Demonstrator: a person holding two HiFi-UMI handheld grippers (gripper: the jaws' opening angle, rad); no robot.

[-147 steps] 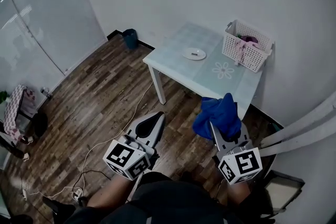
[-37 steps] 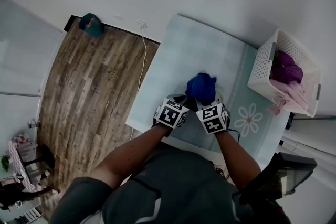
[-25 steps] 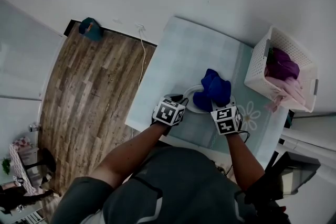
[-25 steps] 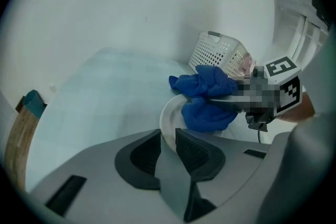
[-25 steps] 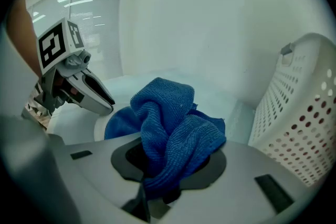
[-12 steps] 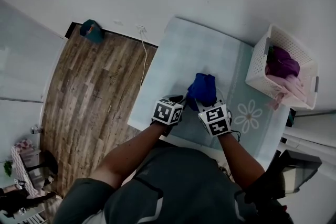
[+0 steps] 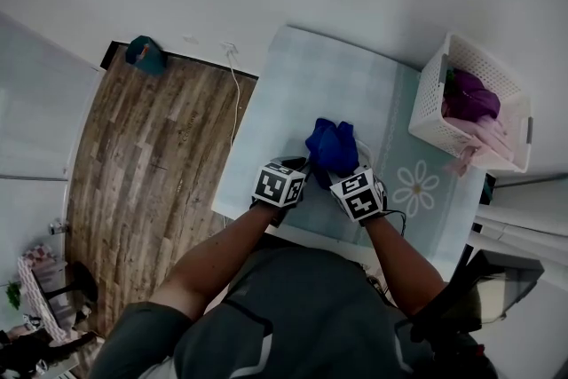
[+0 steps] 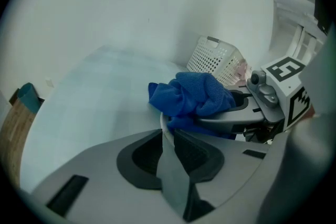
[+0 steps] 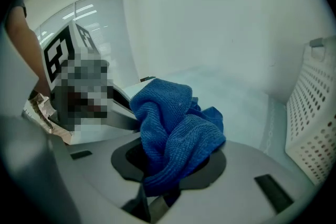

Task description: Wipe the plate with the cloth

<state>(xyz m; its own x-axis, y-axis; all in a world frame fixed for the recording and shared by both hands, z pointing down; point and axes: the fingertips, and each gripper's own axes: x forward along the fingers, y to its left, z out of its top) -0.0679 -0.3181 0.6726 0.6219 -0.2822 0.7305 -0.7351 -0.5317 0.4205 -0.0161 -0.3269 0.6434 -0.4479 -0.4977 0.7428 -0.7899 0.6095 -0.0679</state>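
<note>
Two grippers sit side by side near the table's (image 7: 302, 75) front edge, both forearms reaching forward and converging, marker cubes facing up. The left gripper (image 8: 168, 138) has its jaws pressed onto the thin white rim of the plate (image 8: 163, 124). The right gripper (image 9: 167, 168) pinches the blue cloth (image 9: 176, 131), with its jaw tips buried in the fabric. The cloth is bunched into a lump with no clear long axis, bulging out of the jaws away from the person, on top of the plate. The plate is nearly all hidden under the cloth and grippers, with only a rim sliver showing. A white basket (image 7: 430, 124) stands at the table's far right corner, well apart.
</note>
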